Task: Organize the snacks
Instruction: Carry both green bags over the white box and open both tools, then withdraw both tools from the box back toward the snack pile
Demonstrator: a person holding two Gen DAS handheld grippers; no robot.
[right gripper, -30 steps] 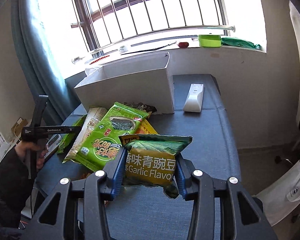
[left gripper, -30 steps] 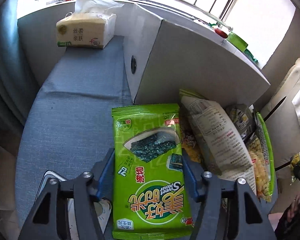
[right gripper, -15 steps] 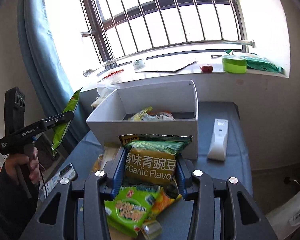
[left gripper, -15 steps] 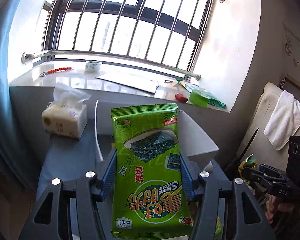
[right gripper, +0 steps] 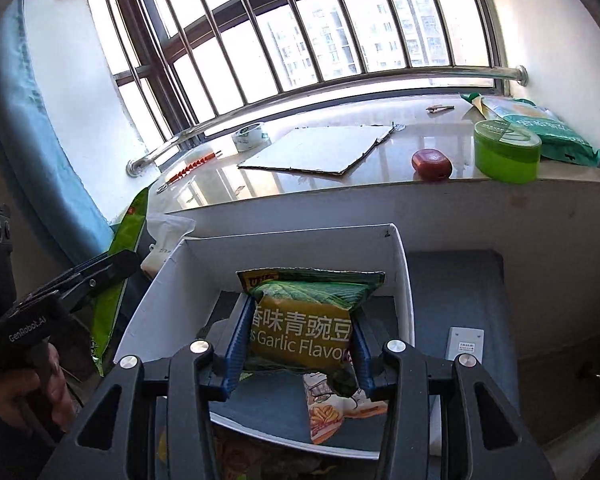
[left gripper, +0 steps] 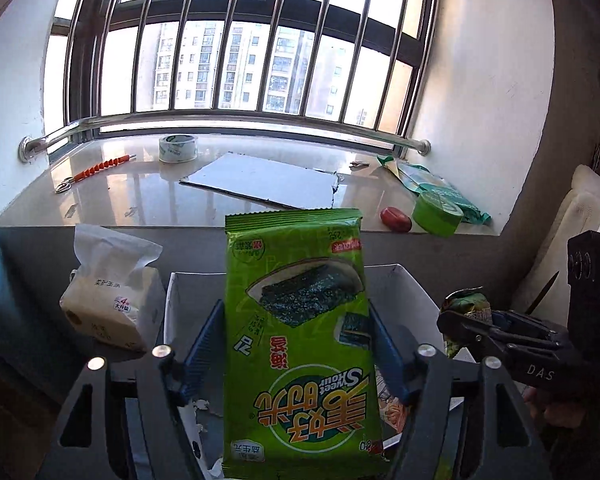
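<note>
Dropping snacks into the white box. Left tongs opening around seaweed packet; right tongs opening around pea bag. Needing full release over box.

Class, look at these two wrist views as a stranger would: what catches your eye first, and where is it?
First, the bright green seaweed pack standing between the fingers of the left gripper, whose jaws are opening, over the white box. Next, the garlic pea bag between the opening jaws of the right gripper, also above that box. Behind both, the barred window glares over a cluttered sill.
</note>
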